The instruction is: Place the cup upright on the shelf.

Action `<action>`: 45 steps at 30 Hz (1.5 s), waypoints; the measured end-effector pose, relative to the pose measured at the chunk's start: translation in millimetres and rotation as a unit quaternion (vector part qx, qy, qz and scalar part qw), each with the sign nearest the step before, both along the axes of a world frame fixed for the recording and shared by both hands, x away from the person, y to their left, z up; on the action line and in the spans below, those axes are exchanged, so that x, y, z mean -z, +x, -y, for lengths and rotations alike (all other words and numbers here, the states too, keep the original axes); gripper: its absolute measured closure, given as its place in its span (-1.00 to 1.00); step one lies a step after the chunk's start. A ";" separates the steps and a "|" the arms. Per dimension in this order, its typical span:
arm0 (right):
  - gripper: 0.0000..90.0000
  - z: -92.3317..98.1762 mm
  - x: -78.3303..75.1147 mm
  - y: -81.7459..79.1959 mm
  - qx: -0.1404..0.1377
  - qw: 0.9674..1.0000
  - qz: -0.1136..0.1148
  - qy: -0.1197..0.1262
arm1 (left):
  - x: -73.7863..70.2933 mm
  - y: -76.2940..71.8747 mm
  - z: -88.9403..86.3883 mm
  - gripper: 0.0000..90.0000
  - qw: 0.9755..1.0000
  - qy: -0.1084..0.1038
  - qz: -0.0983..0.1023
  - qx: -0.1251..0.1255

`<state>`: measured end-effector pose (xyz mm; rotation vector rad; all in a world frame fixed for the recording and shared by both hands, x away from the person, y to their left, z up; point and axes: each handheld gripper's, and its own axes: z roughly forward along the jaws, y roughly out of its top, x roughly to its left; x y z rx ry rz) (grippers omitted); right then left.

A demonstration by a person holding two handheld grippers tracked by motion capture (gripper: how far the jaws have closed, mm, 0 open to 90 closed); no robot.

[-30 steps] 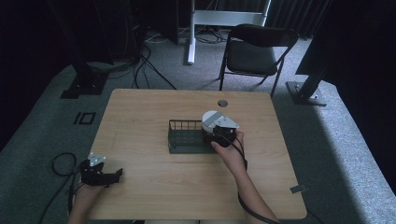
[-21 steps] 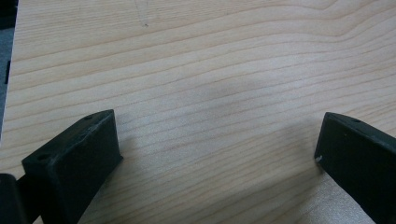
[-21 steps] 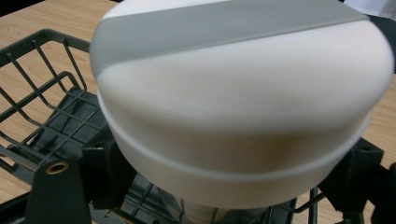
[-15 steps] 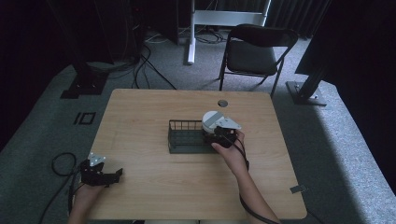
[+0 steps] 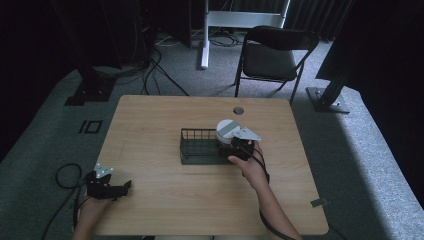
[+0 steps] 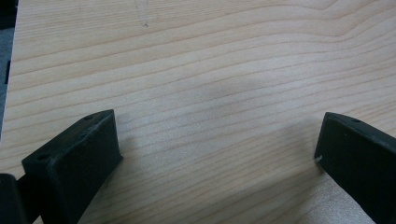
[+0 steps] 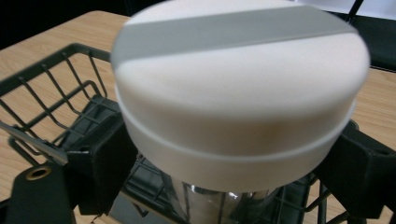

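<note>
- The table (image 5: 150, 125) fills the middle of the high view; your wire basket (image 5: 197, 146) sits at its centre.
- Your right gripper (image 7: 224, 177) has its jaws clamped on a white-lidded jar (image 7: 238, 88), held over the basket's right end: placing looks nearly done, release remains.
- The jar's base is hidden.
- Your left gripper (image 5: 107, 186), lower left, is wide open and empty.

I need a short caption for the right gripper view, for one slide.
Right tongs grip a white-lidded container over the black wire basket.
</note>
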<state>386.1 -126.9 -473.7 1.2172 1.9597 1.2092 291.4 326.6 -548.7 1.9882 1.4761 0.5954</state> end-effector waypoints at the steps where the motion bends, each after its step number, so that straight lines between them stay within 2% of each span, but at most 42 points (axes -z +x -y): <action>1: -0.73 0.0 -0.7 -0.9 0.000 1.000 0.000 0.000 | 0.0 0.0 0.0 -1.00 1.000 0.000 0.000 0.000; 21: -0.73 14.5 -2.1 -15.4 -0.005 1.000 0.007 0.010 | 0.0 0.0 0.0 -1.00 1.000 0.000 0.000 0.000; 30: -0.73 25.5 -5.9 -28.5 -0.008 1.000 0.020 0.017 | 0.0 0.0 0.0 -1.00 1.000 0.000 0.000 0.000; 45: -0.73 56.3 8.3 -45.6 -0.003 1.000 0.013 0.012 | 0.0 0.0 0.0 -1.00 1.000 0.000 0.000 0.000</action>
